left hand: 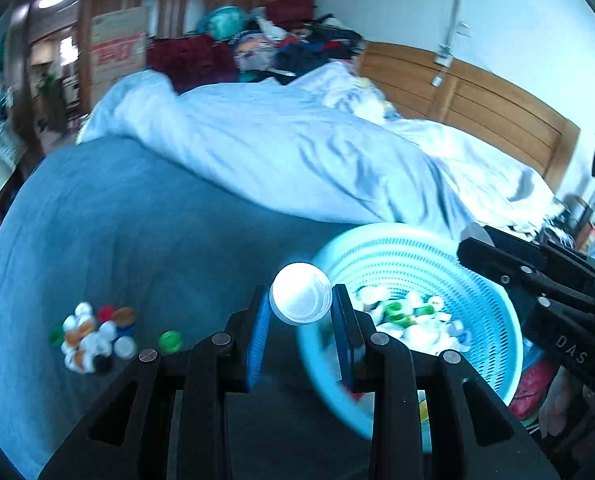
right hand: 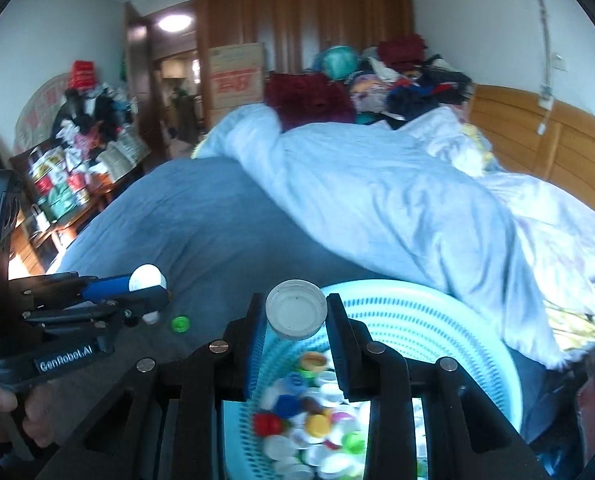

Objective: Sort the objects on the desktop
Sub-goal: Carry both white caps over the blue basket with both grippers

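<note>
two caps gripped | left gripper (left hand: 300,306) clamps white cap (left hand: 300,299), right gripper (right hand: 296,316) clamps grey-white cap (right hand: 296,309) | blue basket (right hand: 437,320) directly below right, down-right of left | right nearer

Bed (left hand: 137,220), blue-grey sheet: rumpled pale duvet (left hand: 277,140) across far half, clothes heap (left hand: 281,40) behind it, loose bottle-cap cluster (left hand: 91,338), lone green cap (left hand: 170,341), light-blue basket (left hand: 489,344) with caps.

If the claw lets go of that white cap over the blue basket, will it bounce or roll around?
Probably only a little. The white cap in the right claw looks like small, thin plastic, so likely light. It is round, so it could roll on edge, but the blue basket already holds a heap of caps that should stop it.
</note>
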The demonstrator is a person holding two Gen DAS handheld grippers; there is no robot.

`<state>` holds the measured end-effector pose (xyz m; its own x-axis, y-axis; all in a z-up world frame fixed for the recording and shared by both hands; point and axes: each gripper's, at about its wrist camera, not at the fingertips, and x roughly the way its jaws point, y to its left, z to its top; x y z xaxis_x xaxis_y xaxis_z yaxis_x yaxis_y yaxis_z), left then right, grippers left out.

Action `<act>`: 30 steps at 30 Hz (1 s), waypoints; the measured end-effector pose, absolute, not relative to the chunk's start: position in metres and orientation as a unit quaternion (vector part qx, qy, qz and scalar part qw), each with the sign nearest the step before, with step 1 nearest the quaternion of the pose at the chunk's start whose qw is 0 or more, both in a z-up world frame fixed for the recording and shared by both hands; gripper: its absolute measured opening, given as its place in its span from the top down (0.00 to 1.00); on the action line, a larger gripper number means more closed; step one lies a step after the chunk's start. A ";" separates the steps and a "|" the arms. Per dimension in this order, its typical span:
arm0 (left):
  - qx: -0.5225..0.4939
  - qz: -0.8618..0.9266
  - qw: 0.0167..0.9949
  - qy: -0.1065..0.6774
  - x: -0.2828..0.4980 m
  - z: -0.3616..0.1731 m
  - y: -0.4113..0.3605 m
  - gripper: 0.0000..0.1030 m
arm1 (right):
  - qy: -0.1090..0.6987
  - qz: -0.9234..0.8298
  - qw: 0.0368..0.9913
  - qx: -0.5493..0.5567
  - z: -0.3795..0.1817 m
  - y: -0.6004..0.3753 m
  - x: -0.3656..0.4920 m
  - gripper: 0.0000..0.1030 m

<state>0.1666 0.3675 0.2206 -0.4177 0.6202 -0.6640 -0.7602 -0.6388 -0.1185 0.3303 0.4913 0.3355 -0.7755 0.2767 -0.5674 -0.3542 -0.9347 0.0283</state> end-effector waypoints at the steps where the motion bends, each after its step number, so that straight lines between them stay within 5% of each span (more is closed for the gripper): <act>1: -0.348 0.834 0.416 0.103 0.169 0.222 0.375 0.75 | 0.069 0.939 0.173 -0.290 0.337 0.497 0.333 0.69; 13: -0.406 0.788 0.435 0.160 0.195 0.209 0.453 0.75 | 0.109 0.918 0.201 -0.323 0.324 0.544 0.359 0.69; 30: -0.416 0.782 0.433 0.170 0.202 0.199 0.458 0.75 | 0.123 0.915 0.194 -0.331 0.310 0.546 0.358 0.69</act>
<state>0.2019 0.4582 0.1991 -0.2794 0.5351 -0.7972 -0.8174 -0.5683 -0.0949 0.3581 0.5464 0.3101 -0.7057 0.2747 -0.6531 -0.4370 -0.8943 0.0961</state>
